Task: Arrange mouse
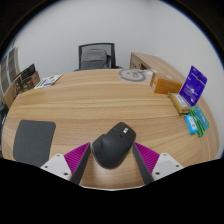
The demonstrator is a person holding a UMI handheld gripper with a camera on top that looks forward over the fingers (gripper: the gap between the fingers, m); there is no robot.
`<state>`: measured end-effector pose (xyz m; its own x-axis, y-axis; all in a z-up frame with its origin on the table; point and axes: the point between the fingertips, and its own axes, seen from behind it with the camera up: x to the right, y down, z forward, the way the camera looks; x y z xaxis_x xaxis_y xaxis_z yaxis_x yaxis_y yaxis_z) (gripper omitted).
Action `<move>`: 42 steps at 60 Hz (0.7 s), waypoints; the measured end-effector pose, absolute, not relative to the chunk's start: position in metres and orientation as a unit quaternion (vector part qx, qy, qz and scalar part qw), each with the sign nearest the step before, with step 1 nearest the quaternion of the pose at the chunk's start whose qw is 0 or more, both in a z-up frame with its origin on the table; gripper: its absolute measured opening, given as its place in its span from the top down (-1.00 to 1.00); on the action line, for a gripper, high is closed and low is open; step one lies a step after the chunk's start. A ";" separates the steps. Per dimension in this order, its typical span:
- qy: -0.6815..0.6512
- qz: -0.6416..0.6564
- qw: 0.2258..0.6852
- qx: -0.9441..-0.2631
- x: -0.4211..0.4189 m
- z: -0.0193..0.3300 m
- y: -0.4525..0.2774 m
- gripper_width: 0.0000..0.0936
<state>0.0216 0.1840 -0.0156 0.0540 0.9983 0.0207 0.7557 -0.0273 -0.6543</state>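
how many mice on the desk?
1. A black mouse sits between the gripper fingers, right of the grey mouse pad on the wooden desk. None seen elsewhere.
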 end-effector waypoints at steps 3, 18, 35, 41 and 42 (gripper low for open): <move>-0.649 0.233 0.261 -0.675 0.016 -0.016 0.183 -0.86; -0.655 0.234 0.258 -0.670 -0.011 -0.017 0.177 -0.86; -0.649 0.247 0.252 -0.674 -0.031 -0.017 0.167 -0.52; -0.643 0.255 0.254 -0.676 -0.035 -0.017 0.166 -0.19; -0.639 0.259 0.252 -0.678 -0.036 -0.016 0.166 -0.14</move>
<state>-0.0357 0.1658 -0.0159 0.0480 0.9984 -0.0288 0.7370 -0.0548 -0.6737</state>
